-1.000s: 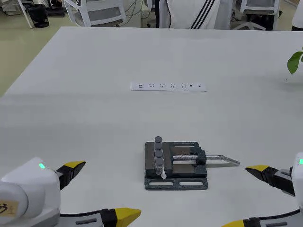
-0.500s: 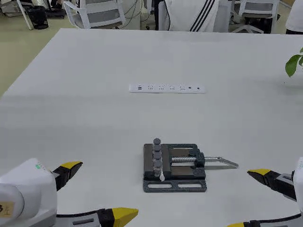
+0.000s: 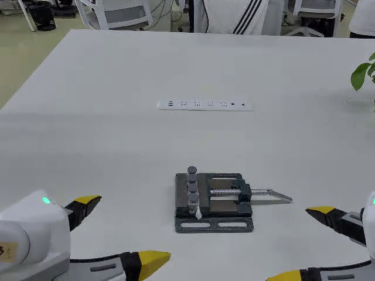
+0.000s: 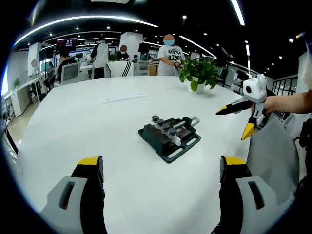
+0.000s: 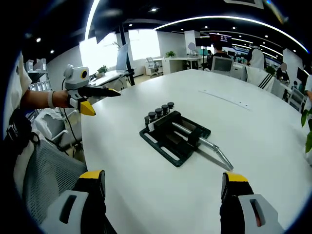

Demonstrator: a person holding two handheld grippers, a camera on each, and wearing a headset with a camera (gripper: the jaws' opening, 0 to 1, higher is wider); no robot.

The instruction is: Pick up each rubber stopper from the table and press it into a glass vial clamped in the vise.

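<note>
A broad white table [image 3: 105, 140] takes up most of the head view, and a dark grey metal vise [image 3: 225, 206] sits on it just below the centre of the frame. Four small glass vials [image 3: 193, 204] stand upright in a row, clamped along the left side of the vise, and each carries a dark grey rubber stopper [image 3: 192, 170] on its top. A silver metal handle [image 3: 276, 194] sticks out of the vise toward the right of the frame. The left gripper [image 3: 123, 229] is in the lower left corner of the head view, its yellow-tipped black jaws spread wide with nothing between them, well apart from the vise. The right gripper [image 3: 303, 242] is in the lower right corner, its jaws likewise parted and empty, near the handle's end but not touching it. In the left gripper view the vise lies at the centre above the two spread jaws, and the right gripper, held in a hand, comes in at the right of the frame. In the right gripper view the vise lies at the centre, and the left gripper hangs at the upper left by the table's edge. A long white power strip [image 3: 205, 105] lies flat on the table in the upper middle of the head view, and green plant leaves [image 3: 363, 73] show at the right edge.
</note>
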